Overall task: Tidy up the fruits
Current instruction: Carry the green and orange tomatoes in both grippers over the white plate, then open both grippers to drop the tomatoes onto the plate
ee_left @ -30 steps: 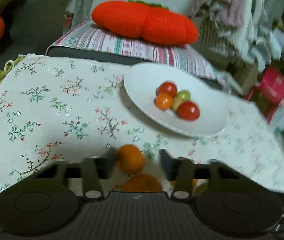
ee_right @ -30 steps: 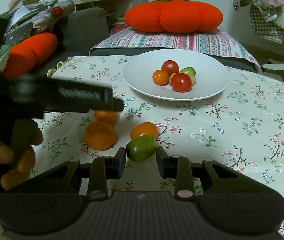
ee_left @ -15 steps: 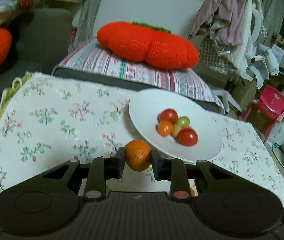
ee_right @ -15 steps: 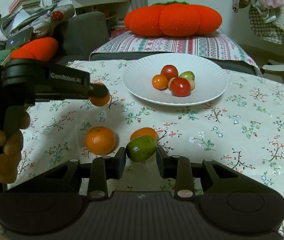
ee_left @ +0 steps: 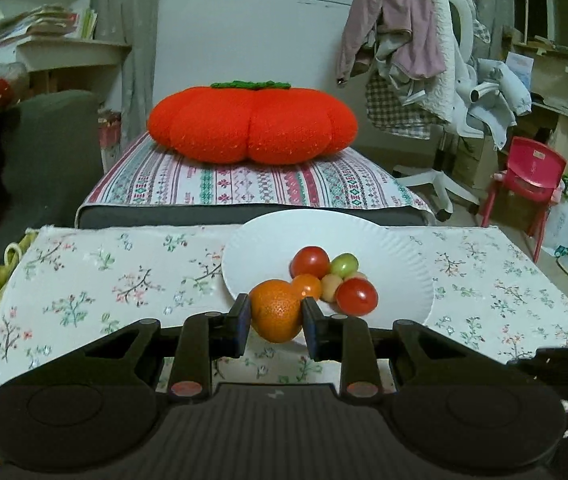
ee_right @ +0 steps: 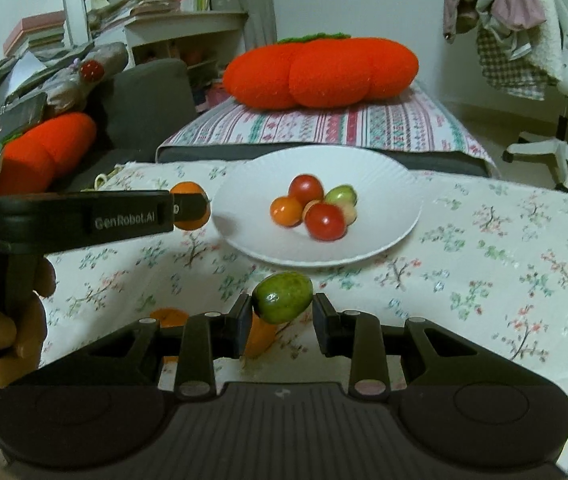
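A small orange (ee_left: 276, 311) sits clamped between the narrow jaws of the left gripper (ee_left: 276, 322), lifted clear of the floral tablecloth (ee_left: 96, 280) just short of the near rim of the white paper plate (ee_left: 404, 264). In the right wrist view the same orange (ee_right: 189, 205) shows at the tip of that gripper, just left of the plate (ee_right: 384, 184), and the gripper's side reads "GenRobot.AI". A hand (ee_right: 8, 328) grips its handle.

The right gripper (ee_right: 282, 320) holds a green fruit (ee_right: 283, 297) between its jaws, in front of the plate's near edge and above the cloth. Beneath it, on the cloth, lie two more orange fruits (ee_right: 169, 317), partly hidden by the fingers.

On the plate rests a cluster of two red tomatoes (ee_right: 325, 221), one orange one, a green one and a pale one, all touching. Behind the plate, a big orange pumpkin-shaped cushion (ee_left: 252, 124) lies on a striped pad (ee_left: 244, 184).
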Available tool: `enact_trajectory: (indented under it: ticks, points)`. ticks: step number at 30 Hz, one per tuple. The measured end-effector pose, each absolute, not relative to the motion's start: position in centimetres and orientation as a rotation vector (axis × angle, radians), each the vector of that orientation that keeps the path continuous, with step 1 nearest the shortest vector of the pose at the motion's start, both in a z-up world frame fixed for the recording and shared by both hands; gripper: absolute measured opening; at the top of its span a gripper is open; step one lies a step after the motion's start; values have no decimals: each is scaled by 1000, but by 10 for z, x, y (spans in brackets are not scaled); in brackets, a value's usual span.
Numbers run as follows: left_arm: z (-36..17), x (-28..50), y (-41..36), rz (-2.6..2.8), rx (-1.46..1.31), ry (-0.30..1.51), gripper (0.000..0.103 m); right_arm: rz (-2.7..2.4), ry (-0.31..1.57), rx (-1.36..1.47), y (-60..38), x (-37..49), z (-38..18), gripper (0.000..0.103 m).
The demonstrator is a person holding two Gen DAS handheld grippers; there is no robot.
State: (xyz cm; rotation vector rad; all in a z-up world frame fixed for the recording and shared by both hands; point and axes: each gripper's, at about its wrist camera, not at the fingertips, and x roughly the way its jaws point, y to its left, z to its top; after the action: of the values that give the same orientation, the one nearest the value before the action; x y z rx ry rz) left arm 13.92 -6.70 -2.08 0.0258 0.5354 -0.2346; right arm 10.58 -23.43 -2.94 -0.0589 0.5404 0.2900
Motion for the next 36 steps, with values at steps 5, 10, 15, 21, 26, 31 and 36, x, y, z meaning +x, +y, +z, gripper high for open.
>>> enact_trajectory:
  ticks: [5, 10, 15, 21, 26, 31, 36]
  points:
    - [-25, 152, -72, -239, 40, 530, 14, 286, 519, -71, -240, 116, -23, 29]
    - [-30, 161, -80, -253, 67, 524, 14, 270, 499, -76, -248, 129, -18, 30]
    - [-38, 165, -90, -281, 90, 523, 14, 241, 478, -58, -258, 148, -17, 29]
    - [-48, 170, -96, -301, 107, 544, 14, 226, 496, -46, -265, 161, -25, 29]
    - [-51, 172, -96, -302, 95, 552, 14, 242, 495, -68, -259, 165, -29, 29]
    - [-51, 173, -95, -305, 83, 562, 16, 246, 499, -84, -256, 166, -32, 30]
    - [-45, 173, -89, -287, 65, 562, 18, 218, 485, -76, -259, 163, -28, 39]
